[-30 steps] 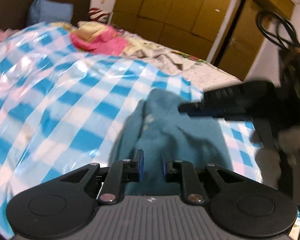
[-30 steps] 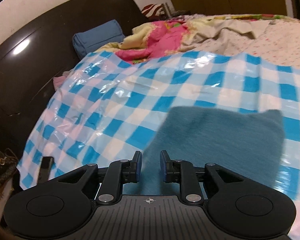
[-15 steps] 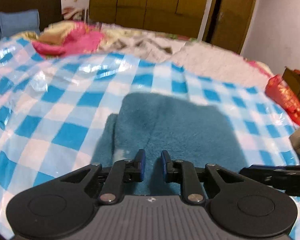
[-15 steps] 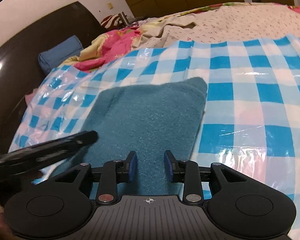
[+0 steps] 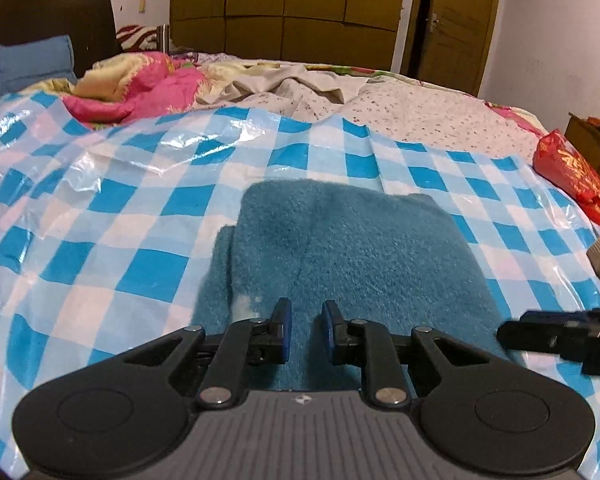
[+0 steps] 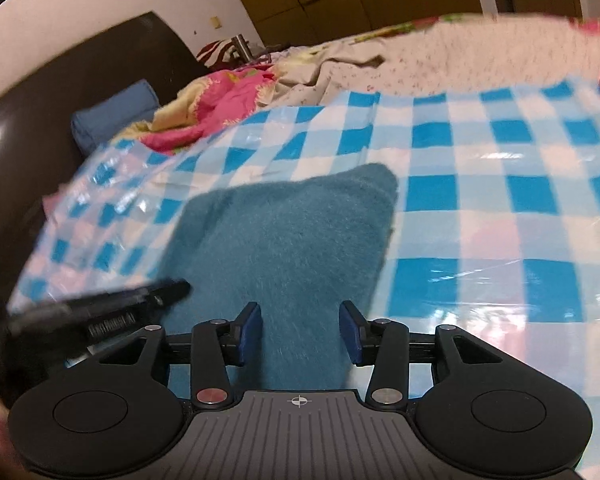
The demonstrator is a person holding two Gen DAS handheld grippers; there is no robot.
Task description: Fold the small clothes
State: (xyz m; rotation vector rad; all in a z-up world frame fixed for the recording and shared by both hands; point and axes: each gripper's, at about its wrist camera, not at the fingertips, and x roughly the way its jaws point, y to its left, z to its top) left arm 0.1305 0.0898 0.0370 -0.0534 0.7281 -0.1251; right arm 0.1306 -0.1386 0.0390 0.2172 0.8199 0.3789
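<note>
A fuzzy teal garment lies folded on the blue-and-white checked plastic sheet on the bed. My left gripper is over its near edge, jaws a small gap apart, holding nothing. My right gripper is over the same garment, jaws wide open and empty. The right gripper shows as a black bar at the right of the left wrist view. The left gripper shows blurred at the left of the right wrist view.
Pink and cream bedding is bunched at the far side of the bed, with a blue pillow against the dark headboard. A red bag sits at the right edge. Wooden wardrobes stand behind.
Both grippers swung round to the near edge of the teal garment. The right jaws opened wide. The left gripper's jaw gap stayed small.
</note>
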